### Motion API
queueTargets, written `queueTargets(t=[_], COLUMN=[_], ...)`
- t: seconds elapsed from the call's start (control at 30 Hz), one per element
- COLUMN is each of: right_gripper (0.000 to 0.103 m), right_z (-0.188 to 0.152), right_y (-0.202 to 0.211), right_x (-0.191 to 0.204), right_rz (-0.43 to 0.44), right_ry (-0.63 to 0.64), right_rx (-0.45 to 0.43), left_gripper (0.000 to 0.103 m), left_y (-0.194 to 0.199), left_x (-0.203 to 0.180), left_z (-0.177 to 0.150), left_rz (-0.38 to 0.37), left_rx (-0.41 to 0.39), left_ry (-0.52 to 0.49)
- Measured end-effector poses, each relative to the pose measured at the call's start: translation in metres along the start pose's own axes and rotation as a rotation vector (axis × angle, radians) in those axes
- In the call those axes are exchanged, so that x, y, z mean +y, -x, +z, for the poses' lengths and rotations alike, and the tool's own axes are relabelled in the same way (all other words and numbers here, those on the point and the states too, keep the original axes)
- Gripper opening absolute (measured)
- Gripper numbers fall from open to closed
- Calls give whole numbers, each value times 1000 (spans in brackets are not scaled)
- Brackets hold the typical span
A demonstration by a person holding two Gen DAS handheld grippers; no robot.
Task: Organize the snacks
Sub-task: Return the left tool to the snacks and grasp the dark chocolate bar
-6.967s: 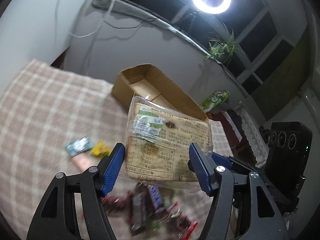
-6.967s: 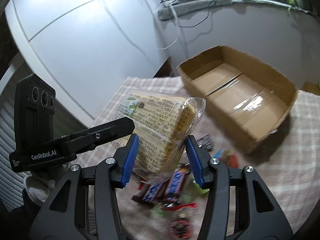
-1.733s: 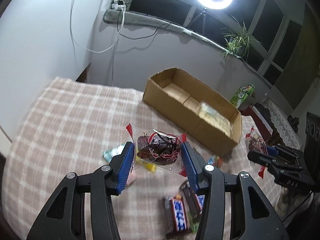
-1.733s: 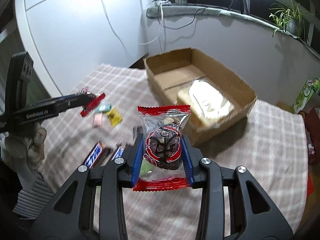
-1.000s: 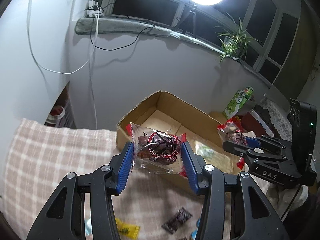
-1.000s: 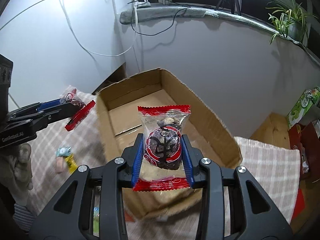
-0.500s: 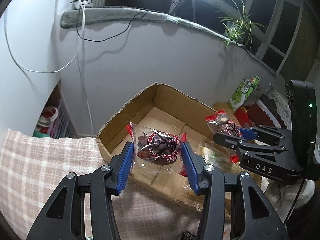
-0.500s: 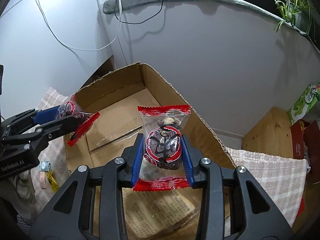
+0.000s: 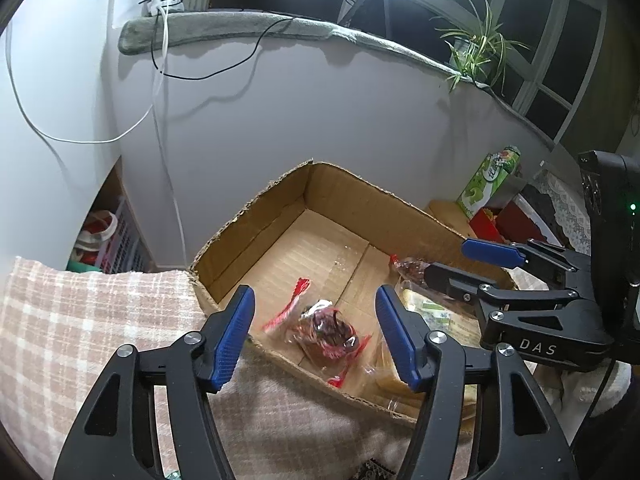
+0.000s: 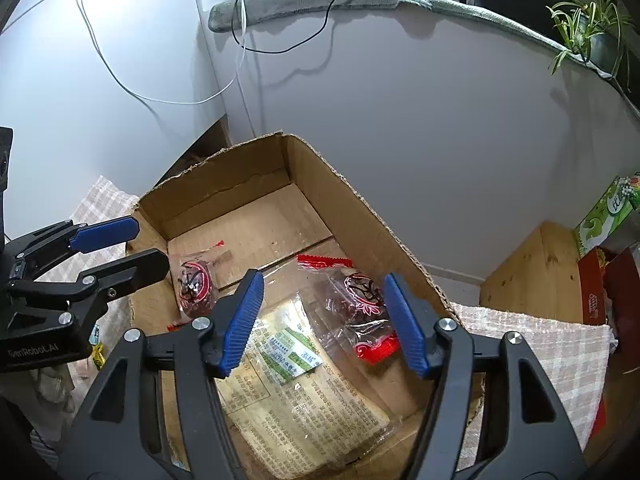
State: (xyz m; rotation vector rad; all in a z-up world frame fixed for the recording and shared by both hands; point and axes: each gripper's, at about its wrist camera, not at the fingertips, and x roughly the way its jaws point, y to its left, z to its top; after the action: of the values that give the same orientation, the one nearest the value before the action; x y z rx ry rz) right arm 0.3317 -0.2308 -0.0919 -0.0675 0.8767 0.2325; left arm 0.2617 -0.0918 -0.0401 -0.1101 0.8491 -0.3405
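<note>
Both sets of tongs have just been opening over the cardboard box point(image 9: 256, 216): left tongs point(image 9: 314, 334) gape above one red-wrapped cake point(image 9: 326, 330), right tongs point(image 10: 324, 314) above another point(image 10: 360, 292), both dropped inside; next, back to the bench for more snacks

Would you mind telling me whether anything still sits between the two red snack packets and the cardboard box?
Nothing visible: both red packets already lie inside the box, below the open left gripper and right gripper.
</note>
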Motion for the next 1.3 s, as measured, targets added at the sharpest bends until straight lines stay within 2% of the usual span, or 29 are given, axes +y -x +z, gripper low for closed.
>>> queueTargets(t=[0.3,0.57,0.77,0.97,1.3], right_gripper=[65,65,65,65,65], right_z=[-6,-31,-58,-91,-146], right_y=[22,61,85,105,91], right_x=[5,20,37,52,61], right_rz=[-6,17,48,81,119], right_ry=[4,21,23,29,-1], right_rx=[-24,-63,-83,-95,-23], left_gripper=[63,63,63,63,62], left_y=[30,67,94,114,119], left_x=[0,5,12,16,15], left_z=[-4,-22,-45,-82,-143], left_rz=[-6,-7,2,10,16], left_rx=[-35,-64,-76,-63,-6], left_ry=[1,8,24,47,71])
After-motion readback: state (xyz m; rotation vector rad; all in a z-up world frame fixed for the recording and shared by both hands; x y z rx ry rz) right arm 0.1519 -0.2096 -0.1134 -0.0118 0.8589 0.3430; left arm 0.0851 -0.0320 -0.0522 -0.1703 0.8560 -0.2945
